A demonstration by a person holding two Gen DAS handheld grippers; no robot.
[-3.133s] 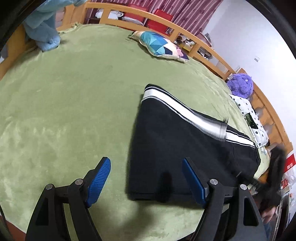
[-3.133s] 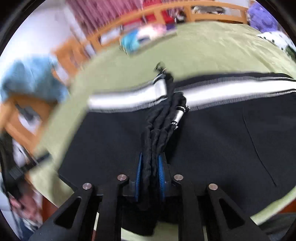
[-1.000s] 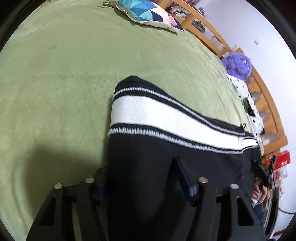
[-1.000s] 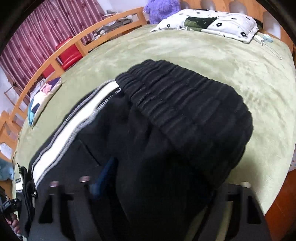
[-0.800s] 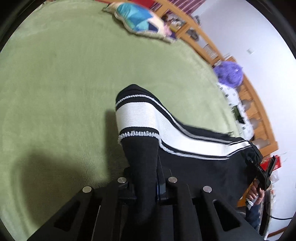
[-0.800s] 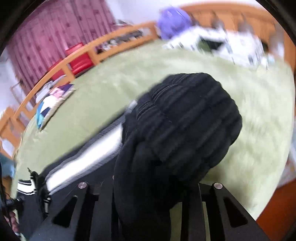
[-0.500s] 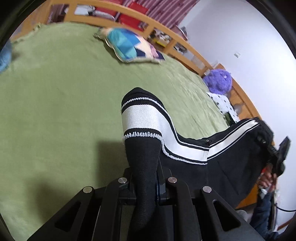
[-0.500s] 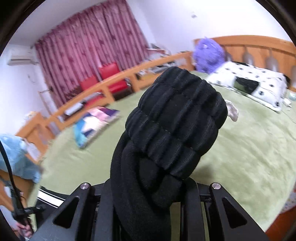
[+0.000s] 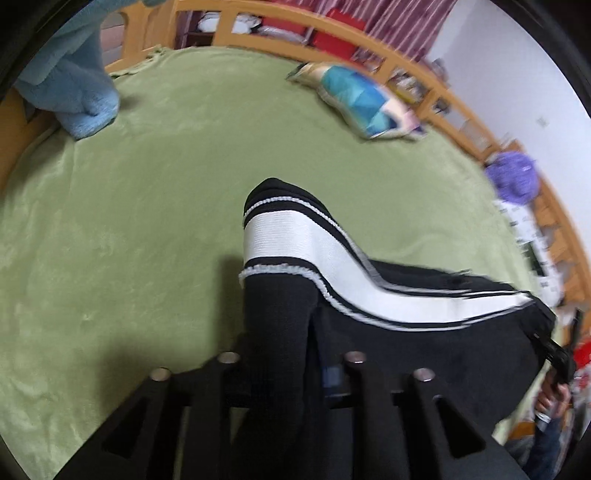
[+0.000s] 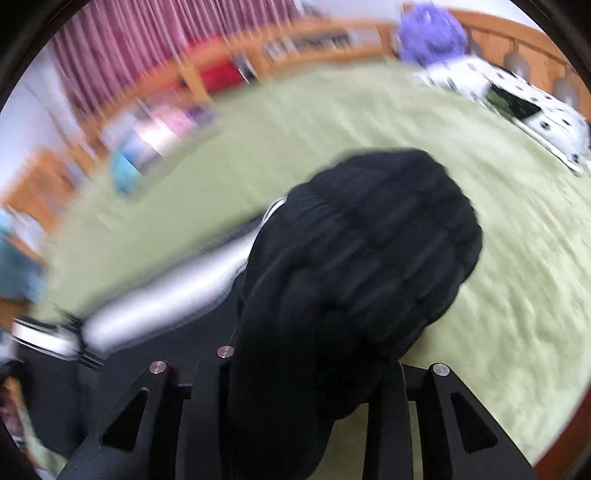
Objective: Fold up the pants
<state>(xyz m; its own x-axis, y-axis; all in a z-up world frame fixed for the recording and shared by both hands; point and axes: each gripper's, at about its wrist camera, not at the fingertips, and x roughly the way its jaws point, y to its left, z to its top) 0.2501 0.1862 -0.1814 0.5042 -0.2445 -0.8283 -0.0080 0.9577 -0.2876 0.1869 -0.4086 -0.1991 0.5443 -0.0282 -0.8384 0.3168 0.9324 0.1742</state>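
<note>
The black pants (image 9: 295,240) with a white side stripe lie partly on the green blanket (image 9: 147,184). A fold of the leg end rises between the fingers of my left gripper (image 9: 291,358). Its jaws are opening: a blue pad (image 9: 332,369) shows on the right with a gap beside the cloth. In the blurred right wrist view, the ribbed black waistband (image 10: 369,240) bulges out of my right gripper (image 10: 306,358). Those jaws are opening too, but the bunched cloth still fills the space between the fingers. The striped leg (image 10: 166,299) trails off to the left.
A light blue towel (image 9: 70,85) hangs at the bed's far left corner. A colourful cushion (image 9: 362,103) lies near the wooden rail (image 9: 258,26). A purple plush (image 9: 513,177) and a spotted pillow (image 10: 517,99) sit at the right. A person's hand (image 9: 554,391) shows at the bed's edge.
Both grippers closed on the pants, lifted them off the blanket and carried them across the bed. The left fingers now stand a little wider than half a second ago.
</note>
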